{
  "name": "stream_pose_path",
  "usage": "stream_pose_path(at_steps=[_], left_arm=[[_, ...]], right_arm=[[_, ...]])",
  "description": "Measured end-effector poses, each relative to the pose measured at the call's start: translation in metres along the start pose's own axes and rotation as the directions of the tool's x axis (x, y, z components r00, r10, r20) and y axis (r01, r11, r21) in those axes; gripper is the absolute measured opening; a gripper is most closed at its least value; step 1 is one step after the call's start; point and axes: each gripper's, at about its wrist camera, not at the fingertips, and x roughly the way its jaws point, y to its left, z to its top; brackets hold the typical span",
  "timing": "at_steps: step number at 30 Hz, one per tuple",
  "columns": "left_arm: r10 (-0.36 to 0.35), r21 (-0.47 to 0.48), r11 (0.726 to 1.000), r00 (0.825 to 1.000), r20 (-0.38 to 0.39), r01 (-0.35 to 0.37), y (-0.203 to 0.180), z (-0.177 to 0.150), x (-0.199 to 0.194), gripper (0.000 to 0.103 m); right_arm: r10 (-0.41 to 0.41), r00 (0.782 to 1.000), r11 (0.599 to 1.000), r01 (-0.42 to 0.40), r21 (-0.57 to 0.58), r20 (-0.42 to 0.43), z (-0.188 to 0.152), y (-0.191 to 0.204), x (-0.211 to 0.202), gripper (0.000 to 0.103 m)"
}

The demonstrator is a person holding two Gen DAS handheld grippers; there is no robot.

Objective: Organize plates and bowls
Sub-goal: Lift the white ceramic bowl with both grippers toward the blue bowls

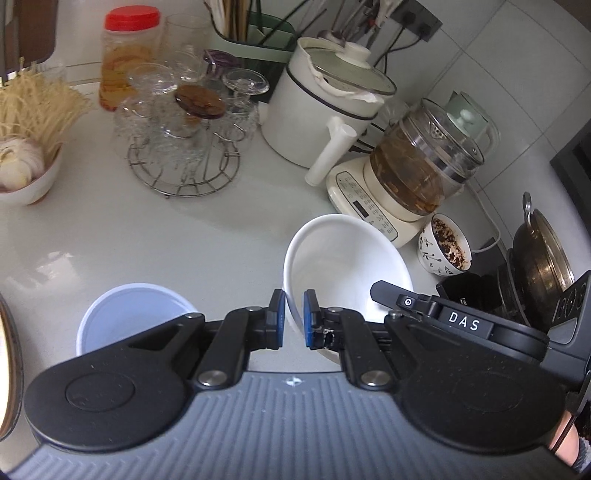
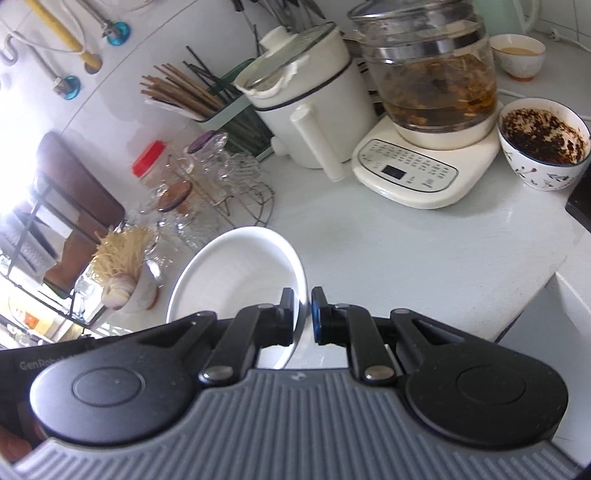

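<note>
Two tools, one bowl, both rims pinched

Two tools clamped on one white bowl (image 1: pixel 347 269), opposite sides of the rim, so as to carry it level-ish without a single-sided grip slipping on glazed ware. Left tool (image 1: pixel 293 317) closed on the near-left rim, blue pads (image 1: pixel 309 319) nearly together with only the thin wall between. Right tool (image 2: pixel 303 317) likewise closed on the rim at the far side, seen edge-on between its pads. Bowl tilted, open face turned toward the left camera, held clear of the desk (image 1: pixel 184 240) as far as can be judged; underside hidden, so contact not certain. Empty inside.

Just left of the left tool, lower down: a pale blue bowl (image 1: pixel 136 314) resting upright on the desk, partly hidden by the tool body. Likely stacking partner, as a judgement only.

Further off, to the right: patterned cup (image 1: pixel 445 247) smeared with dark residue, standing by the kettle base (image 1: pixel 369 206). Behind that, glass kettle (image 1: pixel 424 166) and white pot (image 1: pixel 317 110). Centre back: wire rack (image 1: pixel 184 170) of upturned glasses, red-lidded jar (image 1: pixel 127 55), chopstick holder (image 1: pixel 258 33). Far left: small bowl of garlic (image 1: pixel 22 173) with noodles (image 1: pixel 33 107) above.

Risk: two grips pulling unevenly could twist the bowl loose.
</note>
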Motion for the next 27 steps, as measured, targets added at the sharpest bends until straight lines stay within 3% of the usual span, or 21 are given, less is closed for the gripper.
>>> stream_pose_path(at_steps=[12,22,27], left_arm=[[-0.012,-0.05,0.999,0.999,0.051,0.015,0.028,-0.002,-0.04,0.012],[-0.031,-0.095,0.995,0.997,0.074,0.038,0.069,0.002,-0.064,0.012],[-0.027,-0.12,0.992,0.997,0.076,0.036,0.093,0.007,-0.074,0.012]], right_arm=[[0.023,1.0,0.999,-0.023,-0.024,0.003,-0.006,0.038,-0.007,0.013],[0.018,1.0,0.992,-0.016,-0.122,0.017,-0.01,0.086,0.001,0.013],[0.017,1.0,0.989,-0.02,-0.149,-0.019,-0.012,0.108,0.015,0.013]])
